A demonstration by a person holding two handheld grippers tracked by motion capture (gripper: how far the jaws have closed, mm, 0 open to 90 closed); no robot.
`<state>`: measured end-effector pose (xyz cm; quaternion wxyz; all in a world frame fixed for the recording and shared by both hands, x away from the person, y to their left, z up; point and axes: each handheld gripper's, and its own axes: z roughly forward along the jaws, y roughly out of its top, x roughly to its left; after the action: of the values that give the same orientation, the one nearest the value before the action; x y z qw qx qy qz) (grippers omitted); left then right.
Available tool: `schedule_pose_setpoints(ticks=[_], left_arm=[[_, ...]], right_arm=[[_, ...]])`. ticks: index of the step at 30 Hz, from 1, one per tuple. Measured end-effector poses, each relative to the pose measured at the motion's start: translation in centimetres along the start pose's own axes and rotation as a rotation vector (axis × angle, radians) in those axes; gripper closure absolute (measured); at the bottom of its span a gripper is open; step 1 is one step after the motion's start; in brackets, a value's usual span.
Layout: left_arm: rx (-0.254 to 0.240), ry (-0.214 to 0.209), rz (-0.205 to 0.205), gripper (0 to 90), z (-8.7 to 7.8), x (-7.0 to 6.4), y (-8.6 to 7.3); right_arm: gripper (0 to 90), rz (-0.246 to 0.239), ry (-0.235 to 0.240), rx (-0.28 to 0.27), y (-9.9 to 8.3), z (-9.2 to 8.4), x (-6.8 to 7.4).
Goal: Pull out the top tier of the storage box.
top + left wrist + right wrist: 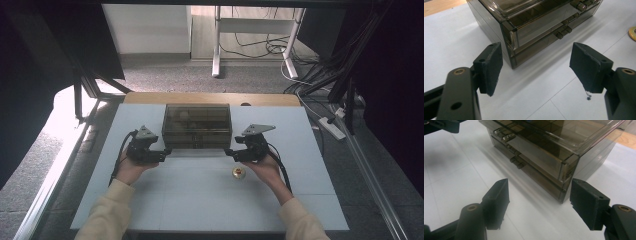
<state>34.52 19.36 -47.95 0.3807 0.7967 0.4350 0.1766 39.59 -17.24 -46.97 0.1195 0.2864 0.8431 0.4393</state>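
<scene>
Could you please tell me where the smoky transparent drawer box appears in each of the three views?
High view: drawer box at table centre, between both grippers.
Left gripper view: upper middle, its near corner between the open jaws.
Right gripper view: top right, its corner just beyond the jaws.
Shared landmark: the drawer handles on its front.

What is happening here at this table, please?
A person holds a claw in each hand at a smoky transparent drawer box on the white table. The left claw faces the box's front left corner, the right claw its front right corner. Both claws are open and grip nothing; the drawers look closed. A small round gold object lies near the right hand.
</scene>
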Motion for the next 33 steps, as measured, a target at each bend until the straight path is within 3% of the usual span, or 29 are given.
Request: schedule_pose_setpoints(ticks=[8, 17, 33], left_arm=[[-0.004, 0.012, -0.003, 32.3, 0.1, 0.3, -0.1], [-0.008, 0.029, 0.002, 45.8, 0.1, 0.5, -0.2], [-0.022, 0.059, 0.017, 66.6, 0.6, 0.5, -0.2]], right_arm=[[40.6, 0.020, -0.011, -0.023, 0.3, 0.4, -0.4], [54.5, 0.037, -0.035, -0.024, 0.4, 0.8, -1.0], [67.0, 0.026, -0.061, -0.004, 0.6, 1.5, -0.9]])
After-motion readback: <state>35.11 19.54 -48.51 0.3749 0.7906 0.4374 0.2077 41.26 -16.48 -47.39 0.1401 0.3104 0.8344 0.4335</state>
